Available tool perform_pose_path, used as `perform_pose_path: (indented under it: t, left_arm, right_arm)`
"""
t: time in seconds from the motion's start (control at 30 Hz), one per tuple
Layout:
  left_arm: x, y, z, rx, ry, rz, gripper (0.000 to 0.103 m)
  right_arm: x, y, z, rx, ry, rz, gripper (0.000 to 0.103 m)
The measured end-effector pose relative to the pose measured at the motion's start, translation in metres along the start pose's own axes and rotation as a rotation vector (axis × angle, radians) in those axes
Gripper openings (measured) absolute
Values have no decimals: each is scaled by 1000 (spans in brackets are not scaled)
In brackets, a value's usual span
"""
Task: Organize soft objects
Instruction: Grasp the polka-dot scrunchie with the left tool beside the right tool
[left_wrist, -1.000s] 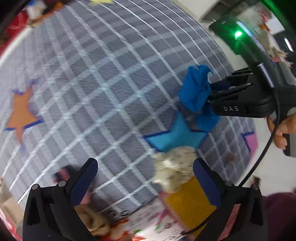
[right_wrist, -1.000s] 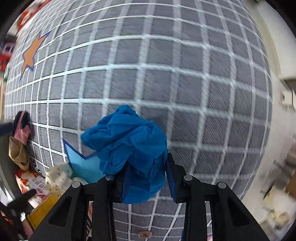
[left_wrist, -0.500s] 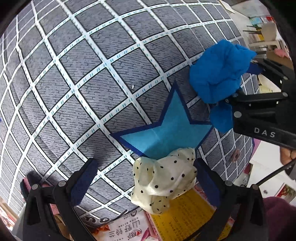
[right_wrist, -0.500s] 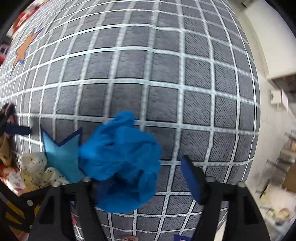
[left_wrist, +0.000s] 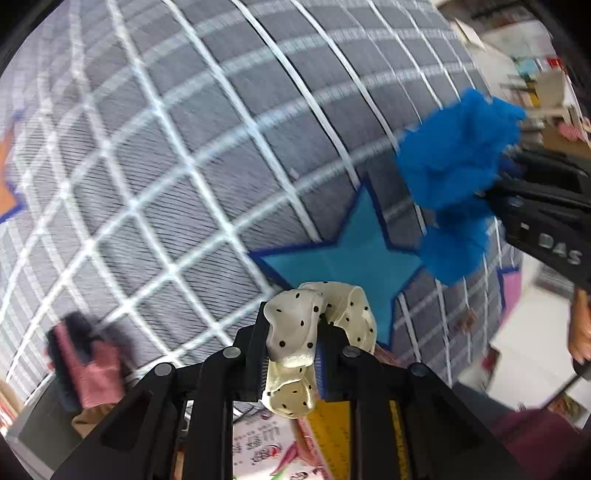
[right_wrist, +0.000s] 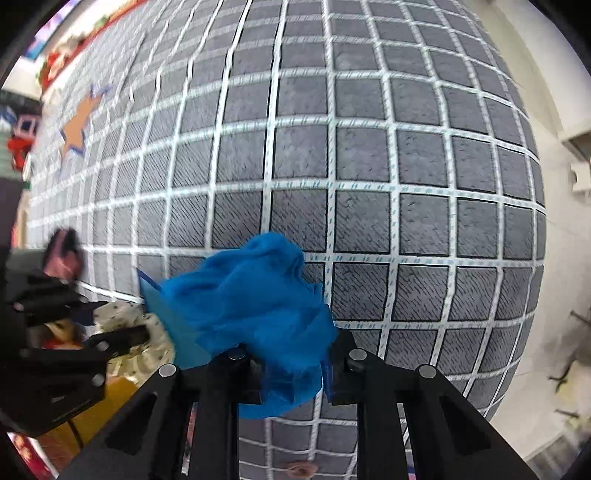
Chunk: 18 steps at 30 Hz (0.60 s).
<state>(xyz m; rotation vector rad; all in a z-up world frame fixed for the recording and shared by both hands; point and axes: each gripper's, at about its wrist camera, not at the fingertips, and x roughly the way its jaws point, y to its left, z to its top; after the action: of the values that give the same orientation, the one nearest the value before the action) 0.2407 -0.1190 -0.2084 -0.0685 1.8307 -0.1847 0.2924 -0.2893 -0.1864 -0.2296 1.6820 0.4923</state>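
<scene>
Left gripper (left_wrist: 291, 354) pinches the cream polka-dot scrunchie (left_wrist: 314, 332) over the blue star (left_wrist: 347, 254), right gripper (right_wrist: 291, 373) jaws closing on the crumpled blue cloth (right_wrist: 255, 295) above the grid mat (right_wrist: 369, 166); only the right wrist view shows the orange star (right_wrist: 75, 127) whole.

The right tool (left_wrist: 546, 229) bears the white letters "DAS" on its black body, seen from the left wrist. A printed sheet (left_wrist: 258, 443) under the left tool (left_wrist: 291, 354) carries characters too blurred to read.
</scene>
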Motion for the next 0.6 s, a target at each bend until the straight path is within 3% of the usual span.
perform_pose_path:
  t: [0.27,0.6]
  left_arm:
    - [-61,21,-26,-155,-242,128,22]
    - [-101,55,-85,-270,-359,175,22]
  right_arm:
    - [-45,23,14,60,-90,117,22]
    - [-60,87,14,35,-173,213,22]
